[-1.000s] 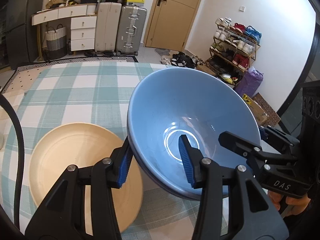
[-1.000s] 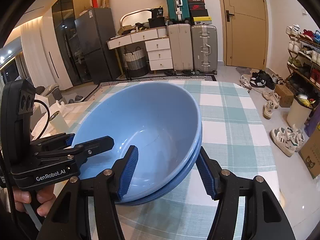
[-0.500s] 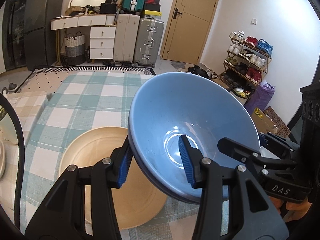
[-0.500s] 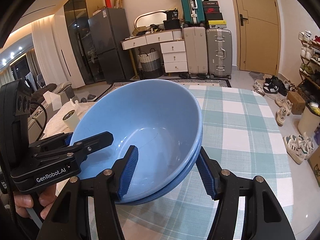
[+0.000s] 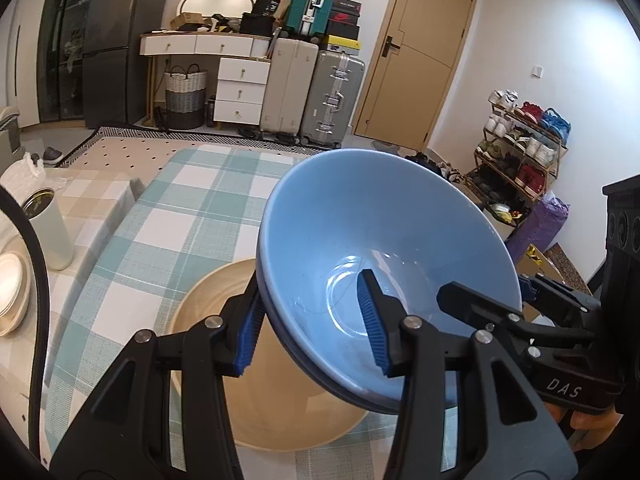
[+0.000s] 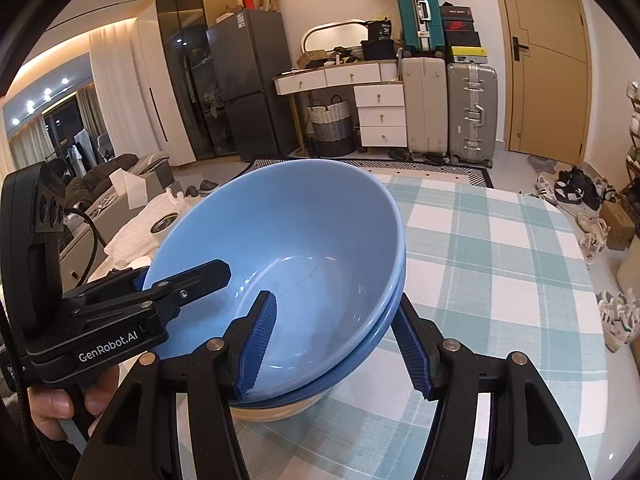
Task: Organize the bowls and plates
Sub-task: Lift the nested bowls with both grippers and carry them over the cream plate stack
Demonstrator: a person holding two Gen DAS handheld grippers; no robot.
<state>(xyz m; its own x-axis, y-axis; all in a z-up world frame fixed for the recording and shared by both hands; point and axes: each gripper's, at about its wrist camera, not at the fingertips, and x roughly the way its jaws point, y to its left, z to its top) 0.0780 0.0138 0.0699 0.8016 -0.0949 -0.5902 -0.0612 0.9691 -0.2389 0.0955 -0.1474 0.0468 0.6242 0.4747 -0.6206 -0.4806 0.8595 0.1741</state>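
Note:
Two nested blue bowls are held in the air between both grippers. My left gripper is shut on their near rim, one finger inside and one outside. My right gripper is shut on the opposite rim of the same bowls; it also shows at the right of the left wrist view. A beige plate lies on the checked tablecloth right below the bowls, and its edge shows under them in the right wrist view.
The checked tablecloth covers the table. A white canister and a stack of white plates stand at the left. Suitcases, drawers and a shoe rack stand beyond the table.
Both grippers have carried the blue bowls leftward, so they now hang over the beige plate instead of beside it. Both grips are unchanged.

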